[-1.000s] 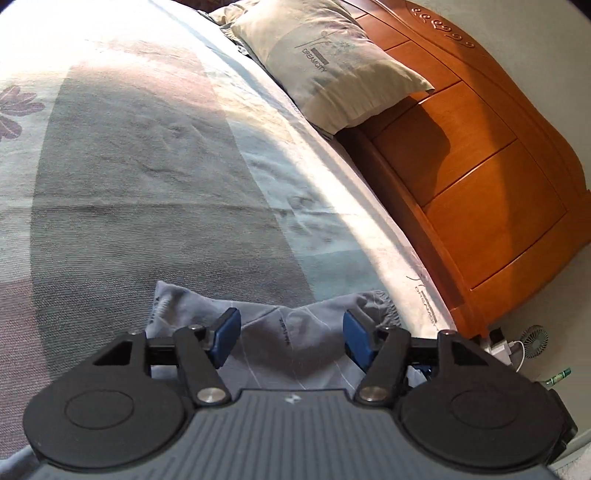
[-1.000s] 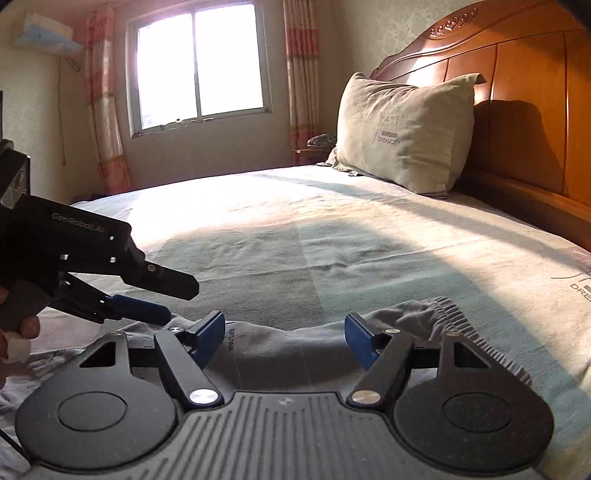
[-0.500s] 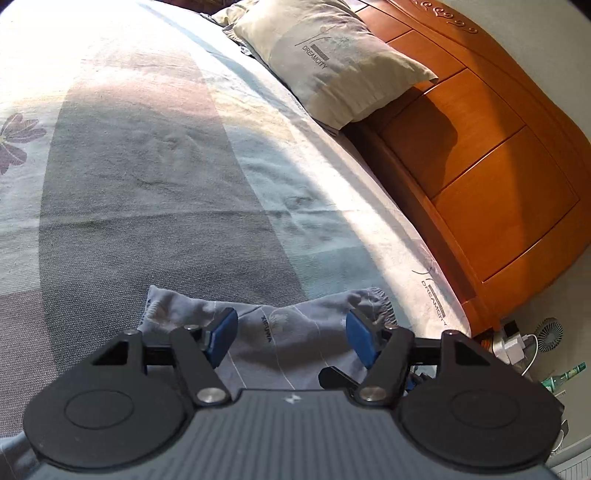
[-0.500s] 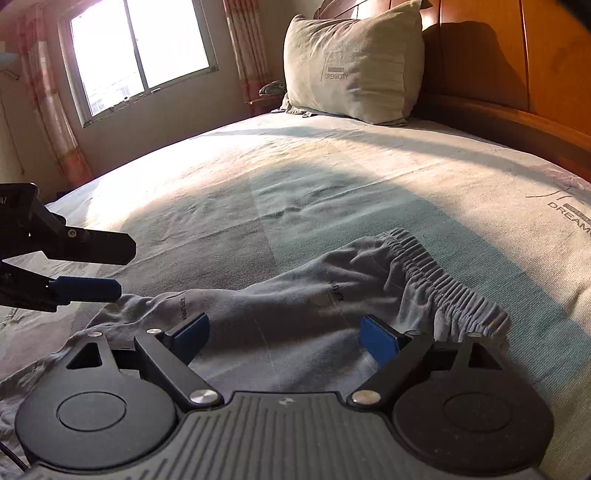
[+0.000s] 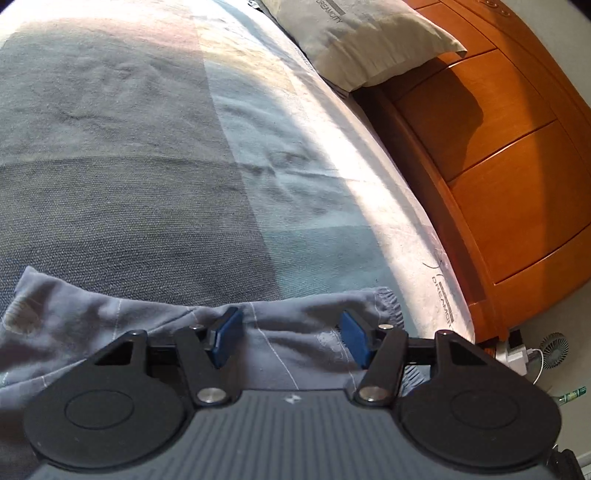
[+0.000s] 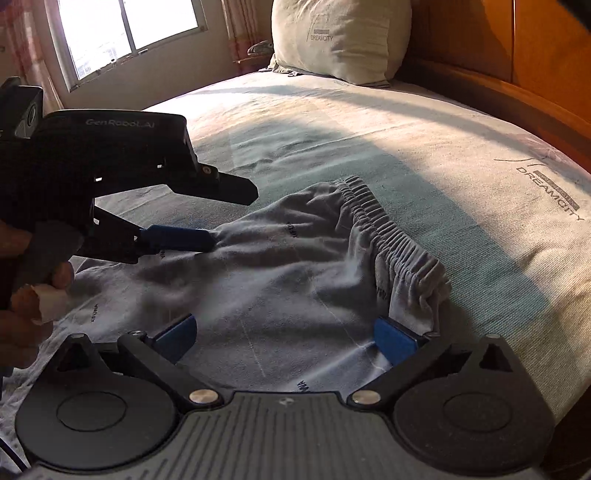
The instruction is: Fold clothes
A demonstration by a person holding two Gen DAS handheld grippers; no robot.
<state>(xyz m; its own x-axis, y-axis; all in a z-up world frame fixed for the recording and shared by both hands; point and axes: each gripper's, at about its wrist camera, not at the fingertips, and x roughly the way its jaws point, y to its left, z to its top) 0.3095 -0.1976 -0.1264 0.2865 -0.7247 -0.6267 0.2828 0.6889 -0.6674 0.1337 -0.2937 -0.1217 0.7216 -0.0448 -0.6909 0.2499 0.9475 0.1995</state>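
This is a bedroom in a home. A wide bed (image 6: 424,155) fills most of both views, covered with a woven sheet (image 5: 155,177) in grey, pale blue and white blocks printed with the word DREAMCITY. A beige pillow (image 6: 340,37) with the same word leans against a tall headboard (image 5: 509,155) of glossy orange-brown wood panels. Daylight comes through a window (image 6: 125,29) with a pale frame, flanked by a patterned curtain (image 6: 240,33). On the floor beside the bed stand a small fan (image 5: 554,349), a white power strip (image 5: 515,354) and a green bottle (image 5: 572,395). Grey shorts (image 6: 295,280) lie on the sheet.
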